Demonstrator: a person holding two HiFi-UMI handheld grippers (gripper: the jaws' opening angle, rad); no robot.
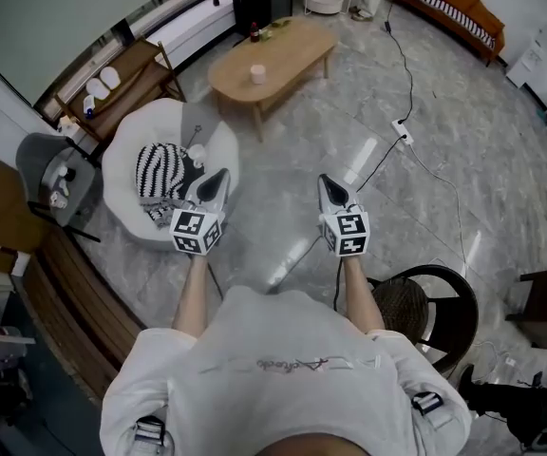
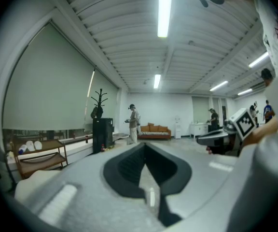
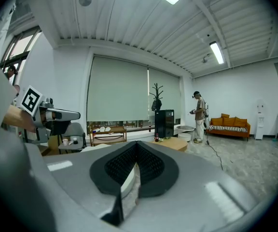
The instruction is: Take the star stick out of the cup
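Observation:
A small pale cup stands on the oval wooden coffee table, far ahead across the floor. No star stick can be made out at this distance. I hold both grippers in front of me at waist height, pointing towards the table. My left gripper is shut with nothing in it; its own view shows the jaws meeting at the tip. My right gripper is likewise shut and holds nothing. The table's end shows just past the right jaws.
A white round seat with a striped cushion sits left of the left gripper. A grey chair and a wooden shelf line the left wall. A power strip and cable cross the floor. A black round chair stands at my right.

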